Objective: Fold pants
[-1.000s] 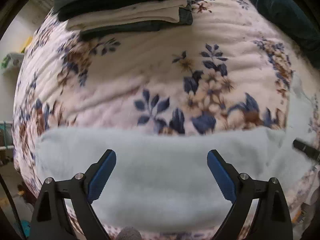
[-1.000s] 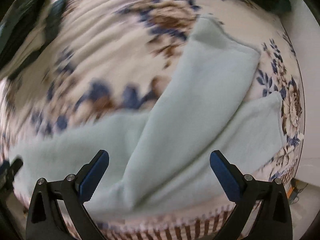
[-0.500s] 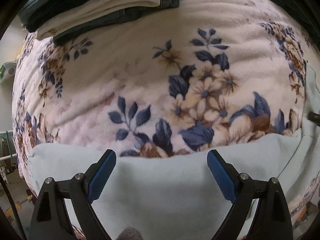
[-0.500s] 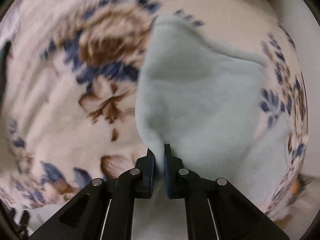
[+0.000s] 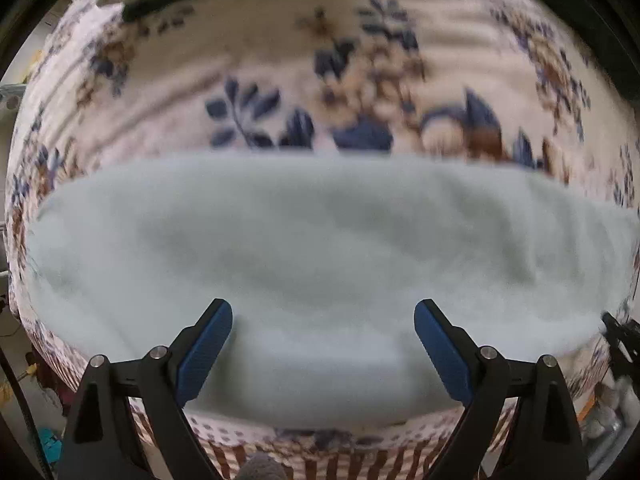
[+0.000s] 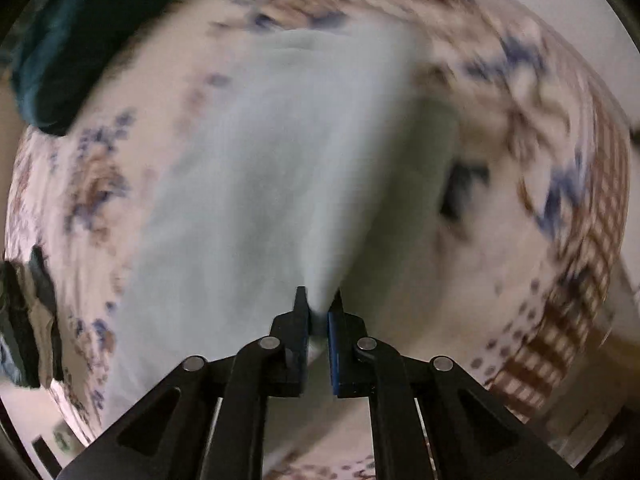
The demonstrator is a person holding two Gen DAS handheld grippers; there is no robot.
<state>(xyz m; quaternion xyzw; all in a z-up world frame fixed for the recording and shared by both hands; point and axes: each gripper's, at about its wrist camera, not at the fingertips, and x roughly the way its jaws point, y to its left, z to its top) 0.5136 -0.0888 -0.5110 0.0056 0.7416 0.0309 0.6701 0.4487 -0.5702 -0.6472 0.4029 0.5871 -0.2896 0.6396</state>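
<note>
- floral blanket point(image 5: 280, 52) covers the bed under the pale blue pants point(image 5: 320, 248), which lie flat across it.
- my right gripper point(image 6: 318, 312) pinches a pants fold, its jaws easing apart.
- my left gripper point(image 5: 323, 320) hangs wide open above the pants, holding nothing.

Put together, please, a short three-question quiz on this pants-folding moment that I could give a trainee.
1. True or false: the left gripper has its jaws clamped on the pale blue pants.
2. Multiple choice: what lies between the jaws of the right gripper? A) a fold of the pants B) the floral blanket C) nothing
3. Fill in: the pants lie on a blanket printed with blue and brown ____.

Key
1. False: its jaws stand wide apart above the cloth.
2. A: a pinch of the pale blue cloth sits between them, though the jaws are opening slightly.
3. Flowers.
</note>
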